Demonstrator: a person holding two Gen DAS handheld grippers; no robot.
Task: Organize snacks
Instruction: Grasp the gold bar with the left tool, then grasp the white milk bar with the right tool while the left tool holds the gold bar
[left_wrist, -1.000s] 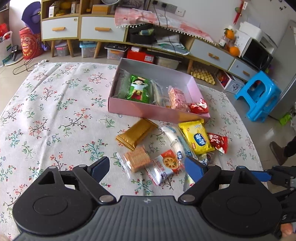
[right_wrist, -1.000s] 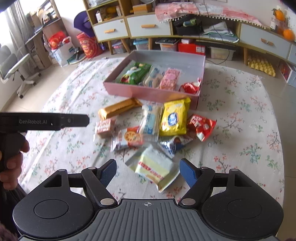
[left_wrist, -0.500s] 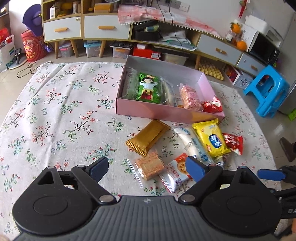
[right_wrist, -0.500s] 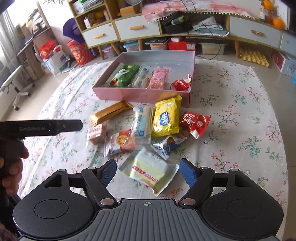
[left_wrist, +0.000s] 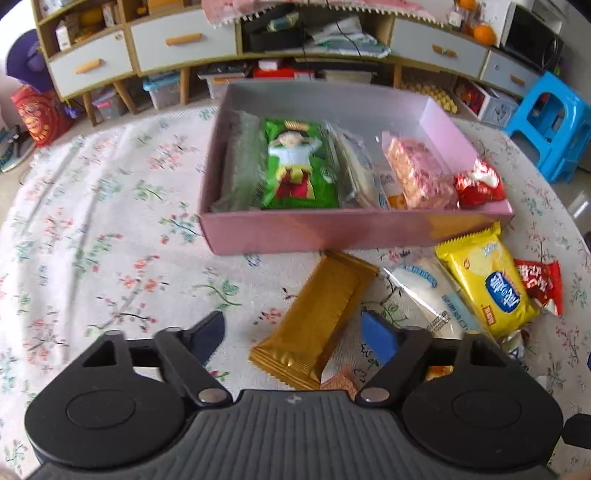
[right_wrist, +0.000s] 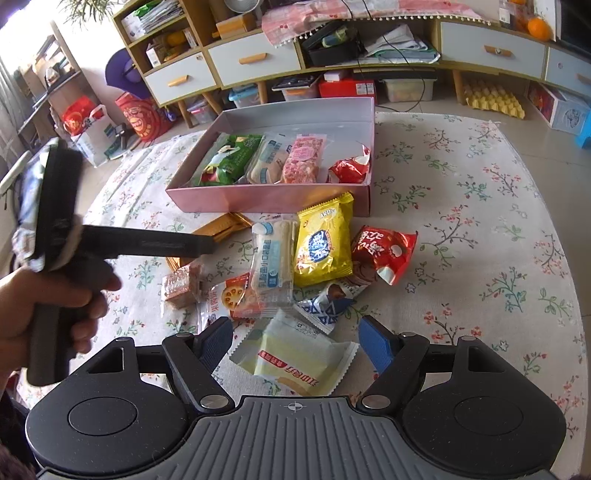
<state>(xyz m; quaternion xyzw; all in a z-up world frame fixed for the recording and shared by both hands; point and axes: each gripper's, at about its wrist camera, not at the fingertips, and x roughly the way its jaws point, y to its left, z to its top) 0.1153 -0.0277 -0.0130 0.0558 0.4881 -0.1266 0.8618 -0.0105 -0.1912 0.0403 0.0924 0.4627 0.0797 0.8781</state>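
Closing in now: left gripper (left_wrist: 293, 334) straddling the near end of the gold wafer bar (left_wrist: 317, 317), jaws narrowing but pads not yet on the wrapper. Gold bar lying on the floral cloth (left_wrist: 110, 229), angled toward one o'clock, far tip just short of the pink box (left_wrist: 295, 232) wall. Box already stocked: green packet (left_wrist: 299, 166) toward eleven o'clock inside, pink nougat pack (left_wrist: 417, 173) and red wrapped sweet (left_wrist: 478, 182) over at two.

Right gripper (right_wrist: 295, 341) hovering with tongs apart, nothing clamped, pale yellow cake packet (right_wrist: 295, 369) sitting between the blades. Loose pile beyond it at twelve: white bread roll (right_wrist: 273, 258), yellow cracker bag (right_wrist: 323, 245), red pouch (right_wrist: 384, 253) at one o'clock, small brown biscuit pack (right_wrist: 181, 284) off at ten.

Risks from here, by the look of it. Glossy foil, end-on pinch: likely to squirt out or swing downward once lifted. Small biscuit pack tucked right against the bar's near corner in the left view — easily caught by the right-hand pad and dragged along. Long bar, low box wall at twelve: a shallow lift could clip the rim and shove the box. Both tools working the same pile, left handle crossing at nine in the right view — collision possible.
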